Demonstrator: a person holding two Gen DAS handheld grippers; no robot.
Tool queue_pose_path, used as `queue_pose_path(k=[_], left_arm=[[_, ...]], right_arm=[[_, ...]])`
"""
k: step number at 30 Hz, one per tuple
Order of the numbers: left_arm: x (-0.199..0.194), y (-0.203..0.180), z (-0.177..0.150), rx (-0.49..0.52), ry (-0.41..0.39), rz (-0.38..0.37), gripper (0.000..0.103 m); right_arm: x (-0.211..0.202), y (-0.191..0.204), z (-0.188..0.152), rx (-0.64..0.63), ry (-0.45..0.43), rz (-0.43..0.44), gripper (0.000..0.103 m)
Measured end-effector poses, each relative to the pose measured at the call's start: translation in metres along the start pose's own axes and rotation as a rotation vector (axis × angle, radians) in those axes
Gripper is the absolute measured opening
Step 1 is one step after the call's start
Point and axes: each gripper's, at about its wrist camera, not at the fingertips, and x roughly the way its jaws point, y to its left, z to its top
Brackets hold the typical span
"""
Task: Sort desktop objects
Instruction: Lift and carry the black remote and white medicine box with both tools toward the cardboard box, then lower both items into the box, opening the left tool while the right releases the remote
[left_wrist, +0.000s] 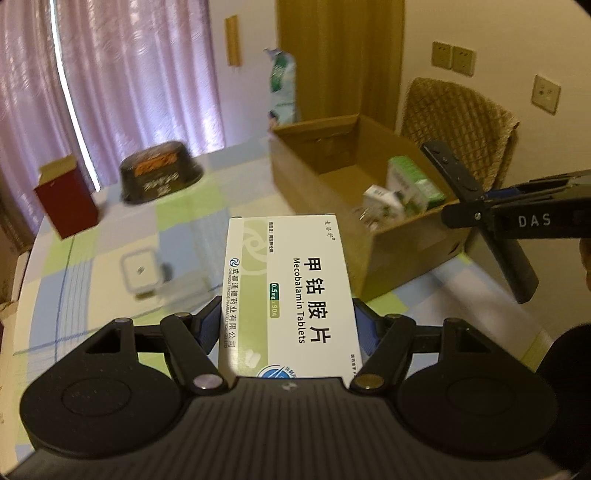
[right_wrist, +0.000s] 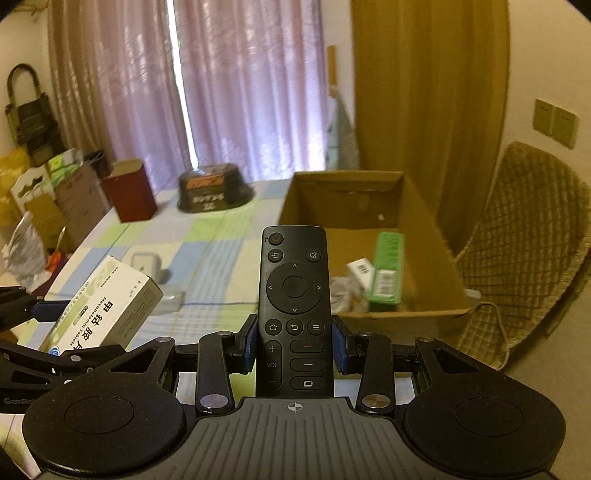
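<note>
In the left wrist view our left gripper (left_wrist: 288, 328) pinches the Mecobalamin tablet box (left_wrist: 288, 291) between its jaws, above the checked worktop (left_wrist: 110, 266), near the cardboard box (left_wrist: 332, 162). In the right wrist view our right gripper (right_wrist: 294, 343) clamps the black remote control (right_wrist: 294, 310), held before that open cardboard box (right_wrist: 424, 221).

Left gripper (left_wrist: 290, 326): matte black body, ribbed grey top plate with a small crosshair mark. 2 round black housings flank the plate, each with a recessed disc. 2 black link arms per side, triangular cut-outs, silver pivot screws. Blue pads on the fingers (left_wrist: 208, 325).

Right gripper (right_wrist: 294, 349): same build, same blue pads, same crosshair mark. Seen from the left wrist camera, its side reads "DAS" in white letters, with 1 small silver screw beside the lettering.
</note>
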Motion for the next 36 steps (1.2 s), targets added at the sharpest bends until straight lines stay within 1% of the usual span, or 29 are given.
queue_pose_path(k=[9,18,31,36], left_arm=[[0.02,-0.032,0.047,0.038,-0.044,-0.046,0.067],[0.047,-0.055,0.078,0.065,-0.053,-0.082,0.067],[0.088,-0.06,0.112,0.077,-0.069,-0.131,0.067],[0.109,-0.062,0.121,0.084,-0.06,-0.144,0.067]], right_arm=[[-0.001,-0.035,0.029,0.052,-0.033,-0.009,0.038],[0.014,-0.062,0.055,0.072,-0.052,-0.017,0.038],[0.042,-0.094,0.08,0.126,-0.056,-0.038,0.038],[0.057,-0.103,0.087,0.144,-0.049,-0.04,0.038]])
